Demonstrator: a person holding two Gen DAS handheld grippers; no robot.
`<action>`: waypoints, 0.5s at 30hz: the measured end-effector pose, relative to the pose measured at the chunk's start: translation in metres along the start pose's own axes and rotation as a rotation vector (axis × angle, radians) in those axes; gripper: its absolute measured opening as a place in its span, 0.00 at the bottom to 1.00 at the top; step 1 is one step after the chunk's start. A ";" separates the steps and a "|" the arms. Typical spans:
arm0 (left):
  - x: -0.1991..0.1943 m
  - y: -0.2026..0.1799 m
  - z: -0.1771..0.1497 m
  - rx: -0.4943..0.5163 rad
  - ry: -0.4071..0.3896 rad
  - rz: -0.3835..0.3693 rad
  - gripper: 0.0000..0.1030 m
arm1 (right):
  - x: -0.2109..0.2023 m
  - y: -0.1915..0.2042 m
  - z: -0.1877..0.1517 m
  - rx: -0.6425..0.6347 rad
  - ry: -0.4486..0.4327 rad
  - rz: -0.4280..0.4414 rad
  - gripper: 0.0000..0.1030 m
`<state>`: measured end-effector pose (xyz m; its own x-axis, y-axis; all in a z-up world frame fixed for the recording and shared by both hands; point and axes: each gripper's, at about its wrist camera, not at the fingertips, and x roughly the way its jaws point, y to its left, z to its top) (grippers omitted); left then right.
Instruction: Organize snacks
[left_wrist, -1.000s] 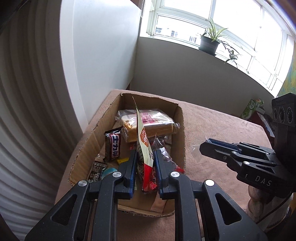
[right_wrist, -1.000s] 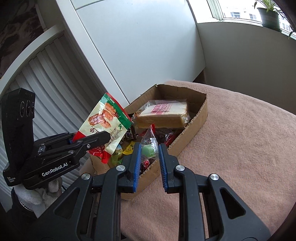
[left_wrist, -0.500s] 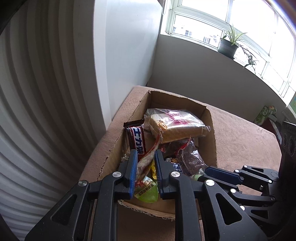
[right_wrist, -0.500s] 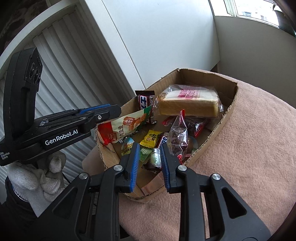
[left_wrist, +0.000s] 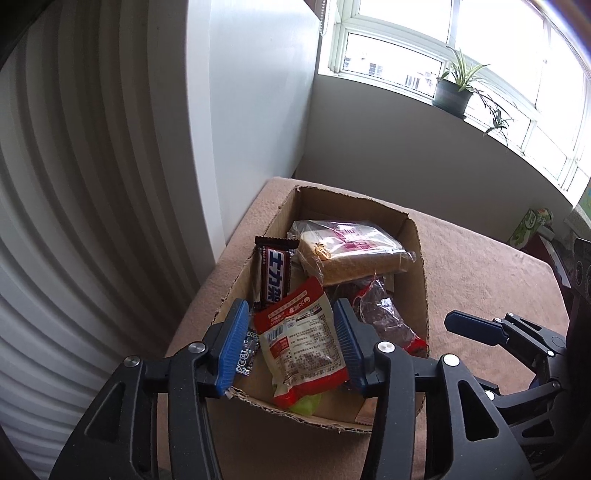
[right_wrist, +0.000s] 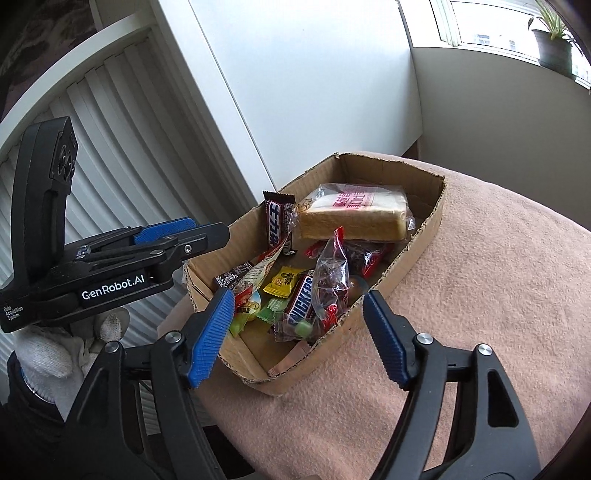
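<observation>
While both sets of jaws have just been opening, the snacks are seen lying loose inside the cardboard box (left_wrist: 419, 258) on the pink-covered table (right_wrist: 498, 295). The left gripper (left_wrist: 291, 345) is held over the near end of the box, its 2 blue pads spread apart; the red-and-white snack packet (left_wrist: 301, 341) is seen between them but is not pressed by either pad, so it is released. The right gripper (right_wrist: 297, 338) is likewise spread wide at the box's near right rim, with nothing clamped; a clear bag of dark sweets (right_wrist: 332, 277) is left leaning in the box beyond it. At the far end a wrapped bread slice (right_wrist: 351, 218) is laid flat, and a chocolate bar (left_wrist: 275, 277) is propped against the left wall. A gloved hand (right_wrist: 55, 354) is seen under the left gripper.
</observation>
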<state>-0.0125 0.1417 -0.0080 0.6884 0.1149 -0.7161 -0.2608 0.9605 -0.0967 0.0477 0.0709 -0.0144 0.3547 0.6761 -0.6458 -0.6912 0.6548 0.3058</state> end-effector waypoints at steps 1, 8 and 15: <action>-0.001 -0.001 -0.001 0.000 -0.002 0.001 0.49 | -0.003 0.000 -0.001 -0.003 -0.002 -0.003 0.78; -0.013 -0.005 -0.009 0.006 -0.014 0.001 0.63 | -0.021 0.006 -0.011 -0.044 -0.019 -0.049 0.87; -0.035 -0.009 -0.019 0.000 -0.063 0.002 0.70 | -0.045 -0.001 -0.020 -0.007 -0.054 -0.089 0.93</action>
<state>-0.0473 0.1244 0.0046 0.7290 0.1326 -0.6716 -0.2626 0.9602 -0.0955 0.0197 0.0335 0.0001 0.4485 0.6323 -0.6317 -0.6596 0.7111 0.2435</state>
